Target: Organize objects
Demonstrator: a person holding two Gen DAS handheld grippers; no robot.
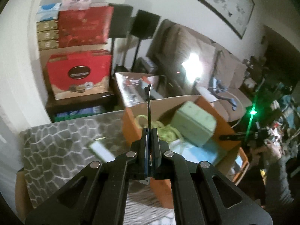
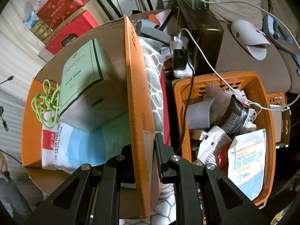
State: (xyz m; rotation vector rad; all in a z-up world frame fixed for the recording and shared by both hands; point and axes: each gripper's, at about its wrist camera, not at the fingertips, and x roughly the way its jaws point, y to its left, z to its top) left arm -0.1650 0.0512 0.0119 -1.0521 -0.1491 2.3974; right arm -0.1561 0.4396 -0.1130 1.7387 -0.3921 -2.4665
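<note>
A cluttered living room, sofa (image 1: 215, 60) at upper right, red gift boxes (image 1: 78, 75) stacked at upper left. At lower centre of the left wrist view, the left claw (image 1: 149, 142) is clamped shut on a thin dark cable (image 1: 149, 108) whose plug stands upward, poised over the orange carton (image 2: 138, 86), apparently its destination. At lower centre of the right wrist view, the right claw (image 2: 148, 155) pinches the carton's wall, seemingly to steady it. Inside lie a green box (image 2: 88, 82), green cord (image 2: 45, 101) and mask pack (image 2: 61, 150).
</note>
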